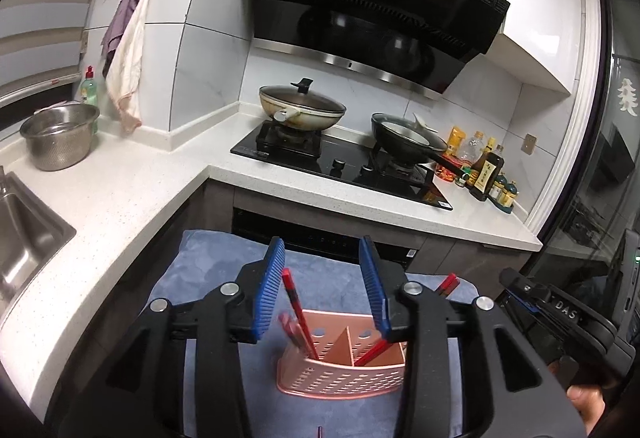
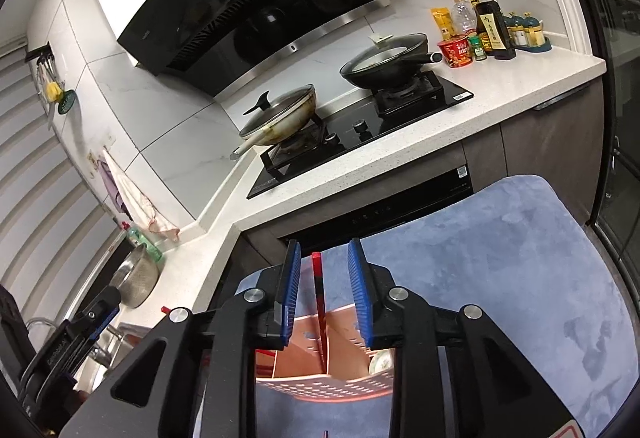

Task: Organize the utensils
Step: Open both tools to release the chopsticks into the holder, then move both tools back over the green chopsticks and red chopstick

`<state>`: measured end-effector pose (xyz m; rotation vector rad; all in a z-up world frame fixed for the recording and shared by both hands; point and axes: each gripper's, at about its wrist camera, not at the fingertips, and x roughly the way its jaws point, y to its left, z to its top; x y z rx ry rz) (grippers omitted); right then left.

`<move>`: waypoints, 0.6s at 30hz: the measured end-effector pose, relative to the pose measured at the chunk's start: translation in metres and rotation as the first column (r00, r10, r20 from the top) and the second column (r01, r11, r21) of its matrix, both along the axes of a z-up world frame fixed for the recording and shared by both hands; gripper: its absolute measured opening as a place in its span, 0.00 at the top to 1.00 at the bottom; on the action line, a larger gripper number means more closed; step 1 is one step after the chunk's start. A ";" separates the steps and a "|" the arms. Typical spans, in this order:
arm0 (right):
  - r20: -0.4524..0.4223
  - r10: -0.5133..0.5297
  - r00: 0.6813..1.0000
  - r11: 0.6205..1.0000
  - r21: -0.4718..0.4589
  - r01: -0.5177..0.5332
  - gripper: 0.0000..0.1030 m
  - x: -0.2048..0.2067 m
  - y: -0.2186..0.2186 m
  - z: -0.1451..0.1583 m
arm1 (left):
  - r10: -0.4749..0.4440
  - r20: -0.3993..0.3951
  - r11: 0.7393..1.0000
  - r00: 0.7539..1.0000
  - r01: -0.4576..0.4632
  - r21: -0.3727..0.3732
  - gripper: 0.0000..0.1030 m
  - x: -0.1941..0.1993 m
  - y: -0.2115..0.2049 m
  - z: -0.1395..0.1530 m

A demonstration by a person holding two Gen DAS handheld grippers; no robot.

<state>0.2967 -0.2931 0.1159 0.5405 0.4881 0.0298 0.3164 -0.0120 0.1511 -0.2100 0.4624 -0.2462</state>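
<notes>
A pink perforated utensil holder (image 1: 344,366) with a middle divider stands on a blue cloth (image 1: 208,266). Red and black chopsticks (image 1: 298,314) lean in its left compartment and another pair (image 1: 374,352) in the right. My left gripper (image 1: 322,278) is open above the holder, touching nothing. In the right wrist view the holder (image 2: 320,370) lies right below my right gripper (image 2: 320,286), which is open with a red and black chopstick (image 2: 319,298) standing loose between its fingers, its lower end in the holder. A white ceramic piece (image 2: 380,362) sits in the right compartment.
A white counter (image 1: 132,190) wraps round the left and back, with a sink (image 1: 24,238), a steel colander (image 1: 60,136), a gas hob (image 1: 340,166) bearing two lidded pans, and sauce bottles (image 1: 480,166). The other gripper (image 1: 560,322) shows at the right.
</notes>
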 end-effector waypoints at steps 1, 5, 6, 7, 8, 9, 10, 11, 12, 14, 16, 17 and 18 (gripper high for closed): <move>0.001 0.002 1.000 1.000 -0.005 -0.002 0.74 -0.001 0.000 0.000 | 0.002 -0.002 1.000 1.000 -0.002 0.000 0.64 -0.001 0.001 -0.001; 0.000 0.015 1.000 1.000 -0.026 -0.015 0.73 -0.010 0.004 0.001 | 0.011 -0.016 1.000 1.000 -0.011 -0.002 0.63 -0.006 0.004 -0.004; -0.002 0.019 1.000 0.999 -0.039 -0.019 0.72 -0.014 0.006 0.000 | 0.012 -0.015 1.000 1.000 -0.012 -0.003 0.62 -0.008 0.004 -0.005; -0.003 0.022 1.000 0.999 -0.050 -0.023 0.72 -0.017 0.007 0.000 | 0.015 -0.014 1.000 1.000 -0.015 -0.001 0.61 -0.012 0.005 -0.005; -0.004 0.026 1.000 0.998 -0.059 -0.026 0.70 -0.020 0.009 0.000 | 0.017 -0.013 1.000 1.000 -0.017 0.000 0.58 -0.014 0.006 -0.005; -0.004 0.030 1.000 0.997 -0.071 -0.030 0.69 -0.025 0.011 0.000 | 0.016 -0.012 1.000 1.000 -0.016 -0.001 0.55 -0.018 0.007 -0.006; -0.005 0.032 0.999 0.996 -0.080 -0.032 0.68 -0.029 0.012 -0.001 | 0.016 -0.011 1.000 1.000 -0.016 0.001 0.54 -0.022 0.008 -0.007; -0.007 0.034 0.999 0.995 -0.090 -0.034 0.66 -0.034 0.013 -0.002 | 0.014 -0.011 1.000 1.000 -0.014 0.007 0.54 -0.026 0.008 -0.009; -0.010 0.038 0.999 0.994 -0.101 -0.039 0.64 -0.041 0.015 -0.004 | 0.013 -0.012 1.000 1.000 -0.013 0.014 0.54 -0.030 0.009 -0.010; -0.021 0.045 0.999 0.992 -0.115 -0.047 0.62 -0.053 0.018 -0.008 | 0.010 -0.025 1.000 1.000 -0.009 0.028 0.54 -0.039 0.010 -0.017; -0.036 0.049 0.998 0.990 -0.134 -0.053 0.61 -0.066 0.022 -0.014 | 0.003 -0.045 0.999 0.999 -0.001 0.034 0.54 -0.048 0.012 -0.025; -0.045 0.051 0.998 0.987 -0.150 -0.057 0.61 -0.074 0.024 -0.018 | 0.001 -0.052 0.999 0.999 0.001 0.039 0.54 -0.052 0.013 -0.029; -0.059 0.053 0.997 0.984 -0.168 -0.062 0.60 -0.083 0.027 -0.023 | -0.002 -0.063 0.999 0.998 0.005 0.048 0.53 -0.059 0.014 -0.035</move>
